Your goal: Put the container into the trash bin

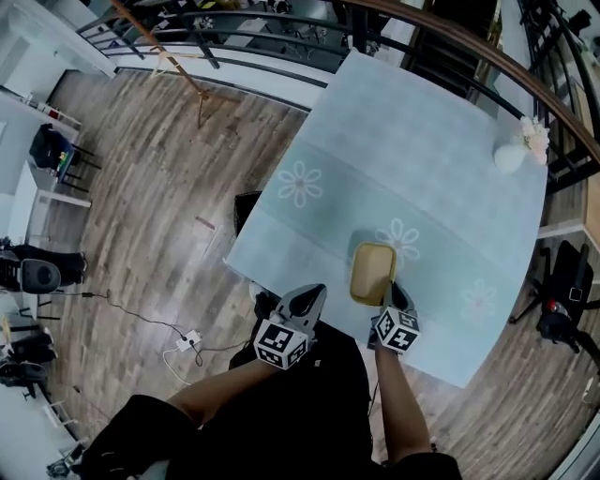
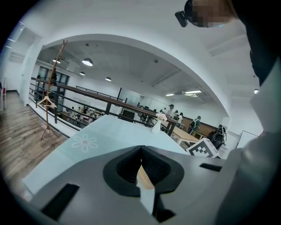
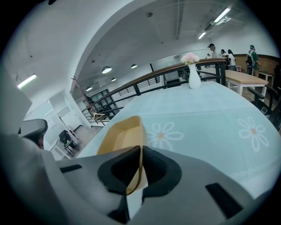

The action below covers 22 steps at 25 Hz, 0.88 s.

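Note:
A shallow tan container point(image 1: 372, 270) lies on the pale blue flowered tablecloth point(image 1: 412, 141) near the table's front edge. My right gripper point(image 1: 390, 291) is at the container's near right corner. In the right gripper view the container point(image 3: 118, 137) has its thin side wall pinched between the shut jaws of that gripper point(image 3: 140, 149). My left gripper point(image 1: 313, 294) hangs just off the table's near edge, left of the container, its jaws shut and empty. The left gripper point(image 2: 141, 150) shows only a tan sliver through the slit below its tips. A black bin-like object point(image 1: 247, 212) sits half under the table's left edge.
A white vase with flowers point(image 1: 516, 150) stands at the table's far right corner. A railing point(image 1: 281, 28) runs behind the table, and a dark chair point(image 1: 565, 281) is on the right. Cables and a power strip point(image 1: 186, 343) lie on the wood floor to the left.

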### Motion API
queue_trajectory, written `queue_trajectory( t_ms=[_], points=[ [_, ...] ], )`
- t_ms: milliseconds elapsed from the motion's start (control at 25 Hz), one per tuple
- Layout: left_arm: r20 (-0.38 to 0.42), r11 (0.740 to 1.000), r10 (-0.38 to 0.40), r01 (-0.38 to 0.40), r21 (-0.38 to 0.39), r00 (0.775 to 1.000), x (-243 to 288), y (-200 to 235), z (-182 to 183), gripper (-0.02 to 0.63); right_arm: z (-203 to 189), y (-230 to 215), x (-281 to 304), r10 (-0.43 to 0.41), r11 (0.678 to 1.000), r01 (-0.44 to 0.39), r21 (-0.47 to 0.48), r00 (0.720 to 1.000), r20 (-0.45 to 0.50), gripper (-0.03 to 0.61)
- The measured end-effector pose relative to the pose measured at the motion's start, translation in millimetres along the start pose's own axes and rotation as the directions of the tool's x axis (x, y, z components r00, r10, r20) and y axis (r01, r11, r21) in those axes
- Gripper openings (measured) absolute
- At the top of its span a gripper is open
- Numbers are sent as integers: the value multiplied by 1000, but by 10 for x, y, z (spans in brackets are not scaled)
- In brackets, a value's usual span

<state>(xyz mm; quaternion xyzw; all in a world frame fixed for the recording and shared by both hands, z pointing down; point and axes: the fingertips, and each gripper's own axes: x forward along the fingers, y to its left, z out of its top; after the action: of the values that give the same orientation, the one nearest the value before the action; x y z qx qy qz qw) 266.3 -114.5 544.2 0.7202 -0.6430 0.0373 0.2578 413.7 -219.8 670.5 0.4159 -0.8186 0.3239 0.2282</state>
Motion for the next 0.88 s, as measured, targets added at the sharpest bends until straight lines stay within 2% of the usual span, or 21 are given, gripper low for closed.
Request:
queue_trajectory(
  t_ms=[240,440,720,880],
  points=[
    [49,995,81,-78,-57,996,-469,856,148,11,41,1114,310,87,993,-89,-74,996,-26,43],
    [61,982,150,-142,-125,987,-856,1727,179,11,25,2040,698,120,985,-127,-117,991,-63,43],
    [69,985,141,-133,-109,988,-1324,2834,329,11,-278,3348,1265,146,984,-155,-84,983,-107,41],
    [97,983,162,-152,-103,982,-1634,3379,427,11,-441,3997,1556,153,983,-165,-85,980,-126,43]
  ],
)
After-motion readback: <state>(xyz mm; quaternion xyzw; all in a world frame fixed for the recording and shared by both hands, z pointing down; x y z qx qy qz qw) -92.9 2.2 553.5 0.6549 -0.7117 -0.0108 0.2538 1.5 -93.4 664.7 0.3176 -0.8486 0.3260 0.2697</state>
